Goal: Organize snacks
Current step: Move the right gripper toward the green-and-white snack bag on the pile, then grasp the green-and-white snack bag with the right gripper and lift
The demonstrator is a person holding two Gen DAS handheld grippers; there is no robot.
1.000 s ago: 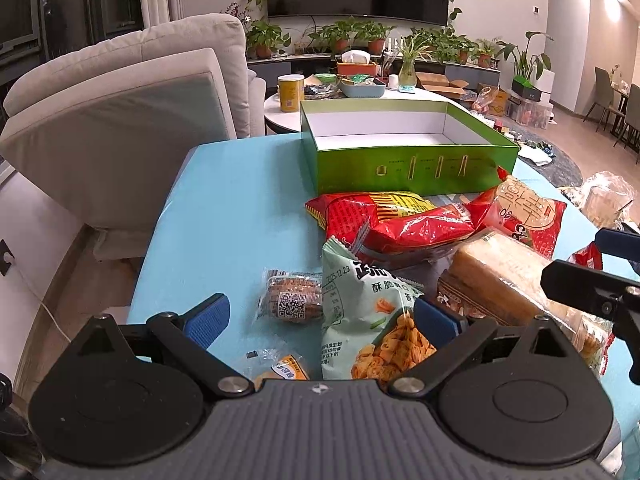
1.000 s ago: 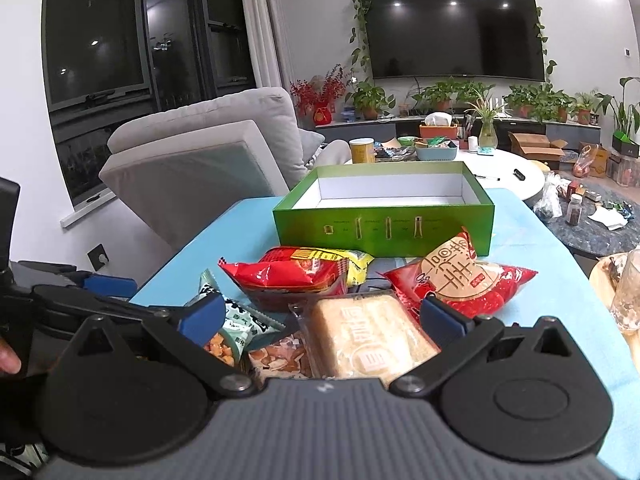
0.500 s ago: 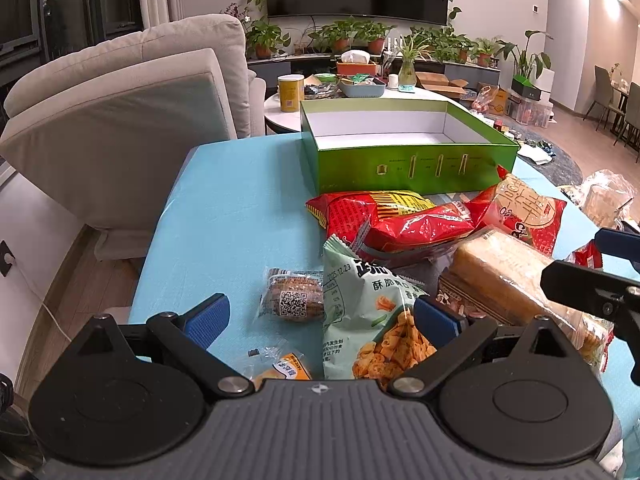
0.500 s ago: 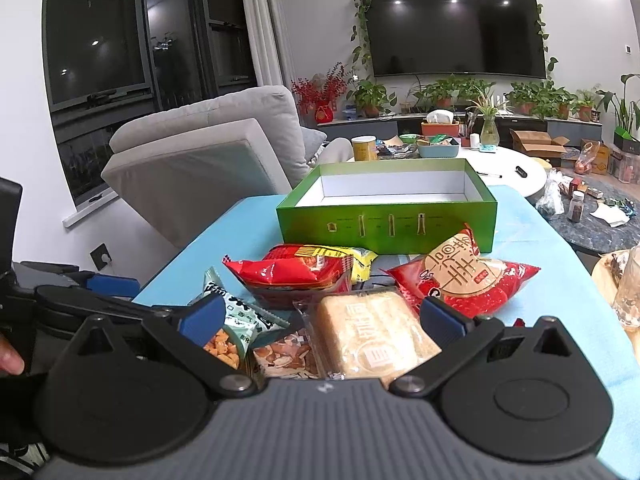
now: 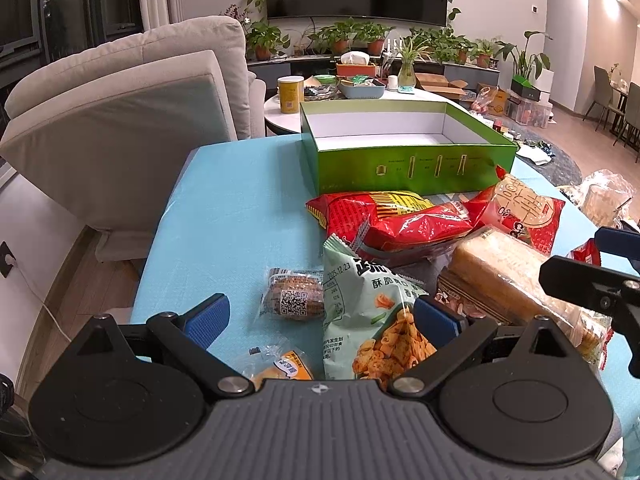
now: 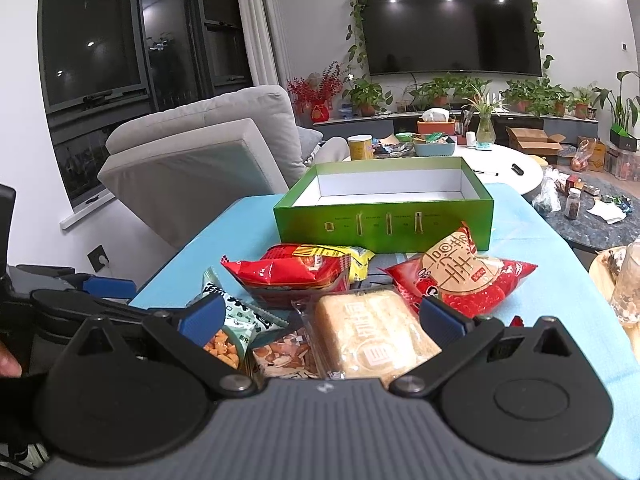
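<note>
A rigid green cardboard box point(image 5: 408, 168) with a white inside stands open at the far end of a table covered in a finely woven light-blue cloth point(image 5: 236, 216). Before it lies a loose heap of snacks. A crinkled glossy red chip bag point(image 5: 384, 220) with a yellow panel lies nearest the box, and beside it a red packet with a round tan label point(image 5: 528, 212). A pale green foil bag of orange crisps point(image 5: 368, 316) overlaps the red bag's near edge. A block of sliced bread in clear wrap point(image 6: 372, 336) lies to its right, and a small brown cake in clear film point(image 5: 294, 298) rests apart on the cloth.

The left gripper point(image 5: 322, 320) hovers spread wide, its blue ribbed pads straddling the cake and the green bag, gripping nothing. The right gripper point(image 6: 320, 316) is likewise wide apart over the bread, clasping nothing.

Compared with a second ago, the right gripper has drawn back and lifted a little, so the snacks and box sit lower and smaller in its view; the left view has barely altered.
</note>
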